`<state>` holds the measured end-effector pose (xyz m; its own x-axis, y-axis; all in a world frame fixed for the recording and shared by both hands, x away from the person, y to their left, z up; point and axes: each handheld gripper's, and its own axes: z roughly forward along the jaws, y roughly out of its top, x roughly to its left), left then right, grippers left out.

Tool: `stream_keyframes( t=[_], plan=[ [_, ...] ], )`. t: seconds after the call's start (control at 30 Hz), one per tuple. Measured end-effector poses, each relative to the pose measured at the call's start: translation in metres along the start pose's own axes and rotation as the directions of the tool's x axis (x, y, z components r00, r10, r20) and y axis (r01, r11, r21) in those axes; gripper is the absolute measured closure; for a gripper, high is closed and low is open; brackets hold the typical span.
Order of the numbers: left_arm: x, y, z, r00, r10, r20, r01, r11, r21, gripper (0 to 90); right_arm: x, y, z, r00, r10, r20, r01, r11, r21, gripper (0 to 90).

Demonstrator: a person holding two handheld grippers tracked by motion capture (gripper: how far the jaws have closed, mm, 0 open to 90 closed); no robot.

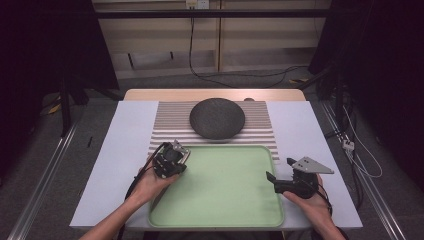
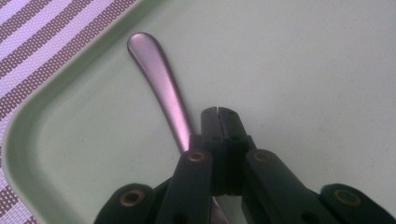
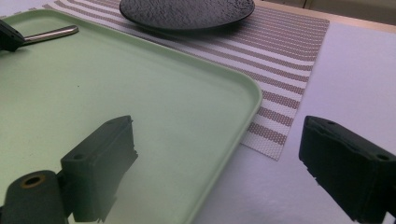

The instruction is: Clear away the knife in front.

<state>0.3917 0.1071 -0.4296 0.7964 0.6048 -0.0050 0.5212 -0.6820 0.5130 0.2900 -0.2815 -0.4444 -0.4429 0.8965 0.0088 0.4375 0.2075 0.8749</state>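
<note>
Item one, the green tray point(image 1: 220, 200), is lying at the near edge of the worktop point(image 1: 125, 150), centred between the person's two hands. Item two, a striped placemat point(image 1: 170, 125), is lying behind the tray toward the far edge, and it is carrying item three, a dark round plate point(image 1: 217, 118), near the middle of its far half. Item four, a metal utensil handle point(image 2: 161, 79), is resting in the tray's far left corner; its working end is hidden beneath the gripper, so whether it is a spoon or fork cannot be told. The left gripper point(image 1: 170, 159) is hovering over that same corner, and in the left gripper view its jaws are standing pressed together with the handle passing beside and under them, not visibly between them, so they are closed on nothing that can be seen. The handle's long axis is running from under the jaws out toward the tray's corner rim, its rounded tip pointing away from the gripper. The right gripper point(image 1: 295, 182) is waiting at the tray's right edge, its jaws standing wide apart and empty, straddling the rim in the right gripper view, with the handle showing well apart across the tray. The left hand point(image 1: 150, 185) is plainly the nearer to the utensil, so any pick-up is probably falling to it.
</note>
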Motion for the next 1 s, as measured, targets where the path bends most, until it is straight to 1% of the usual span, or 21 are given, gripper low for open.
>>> stream_keyframes(
  t=[0.07, 0.17, 0.23, 0.27, 0.3, 0.37, 0.4, 0.43, 0.47, 0.5, 0.57, 0.63, 0.67, 0.9, 1.0],
  plan=[
    [0.001, -0.001, 0.0, 1.0, -0.002, 0.005, 0.002, 1.0, -0.005, 90.0, -0.001, 0.0, 0.0, 1.0, 0.004, 0.0, -0.004, 1.0, 0.001, 10.8],
    [0.002, -0.002, -0.001, 1.0, -0.006, -0.005, 0.006, 1.0, -0.007, 90.0, -0.001, 0.0, 0.001, 1.0, 0.008, 0.001, -0.008, 1.0, 0.003, 10.7],
    [0.0, -0.003, -0.002, 0.9997, 0.004, -0.023, -0.004, 1.0, -0.008, 90.0, -0.001, 0.0, 0.001, 1.0, 0.005, 0.002, -0.005, 1.0, 0.002, 10.8],
    [0.0, -0.004, -0.001, 0.9995, 0.0, -0.03, 0.0, 0.9999, -0.014, 90.0, -0.001, 0.0, 0.001, 1.0, 0.005, 0.003, -0.005, 1.0, 0.001, 10.8],
    [0.0, -0.005, -0.002, 0.9997, -0.001, -0.026, 0.0, 0.9999, -0.015, 90.0, -0.001, 0.0, 0.0, 1.0, 0.004, 0.004, -0.004, 1.0, 0.001, 10.7],
    [0.0, -0.005, -0.002, 0.9994, -0.006, -0.034, 0.006, 0.9999, -0.011, 90.0, -0.001, 0.0, 0.0, 1.0, 0.005, 0.005, -0.005, 1.0, 0.0, 10.7],
    [0.001, -0.005, -0.003, 0.9995, -0.003, -0.032, 0.003, 1.0, -0.004, 90.0, -0.001, 0.0, 0.0, 1.0, 0.005, 0.005, -0.005, 1.0, 0.0, 10.7],
    [0.001, -0.005, -0.002, 0.9992, -0.003, -0.041, 0.002, 1.0, -0.009, 90.0, -0.001, 0.0, 0.0, 1.0, 0.006, 0.004, -0.006, 1.0, 0.001, 10.8],
    [0.002, -0.006, -0.003, 0.9994, -0.007, -0.033, 0.007, 0.9999, -0.01, 90.0, -0.001, 0.0, 0.0, 1.0, 0.005, 0.004, -0.005, 1.0, 0.001, 10.8],
    [0.002, -0.006, -0.003, 0.9994, -0.009, -0.034, 0.008, 0.9999, -0.011, 90.0, 0.0, 0.0, 0.0, 1.0, 0.005, 0.003, -0.005, 1.0, 0.001, 10.8],
    [0.003, -0.007, -0.004, 0.9992, -0.012, -0.037, 0.011, 0.9999, -0.01, 90.0, -0.001, 0.0, 0.0, 1.0, 0.006, 0.003, -0.006, 1.0, 0.001, 10.7],
    [0.001, -0.008, -0.004, 0.9987, -0.011, -0.05, 0.01, 0.9999, -0.01, 90.0, -0.001, 0.0, 0.0, 1.0, 0.006, 0.003, -0.006, 1.0, 0.001, 10.8],
    [0.001, -0.008, -0.004, 0.9987, -0.005, -0.051, 0.005, 0.9999, -0.009, 90.0, 0.0, 0.0, 0.0, 1.0, 0.006, 0.004, -0.006, 1.0, 0.001, 10.8],
    [0.004, -0.012, -0.006, 0.9984, -0.022, -0.052, 0.021, 0.9997, -0.012, 90.0, 0.0, 0.0, 0.0, 1.0, 0.006, 0.003, -0.006, 1.0, 0.002, 10.8],
    [0.006, -0.013, -0.008, 0.9982, -0.019, -0.057, 0.019, 0.9998, -0.006, 90.0, 0.0, 0.0, 0.0, 1.0, 0.006, 0.003, -0.006, 1.0, 0.002, 11.0]
  ],
)
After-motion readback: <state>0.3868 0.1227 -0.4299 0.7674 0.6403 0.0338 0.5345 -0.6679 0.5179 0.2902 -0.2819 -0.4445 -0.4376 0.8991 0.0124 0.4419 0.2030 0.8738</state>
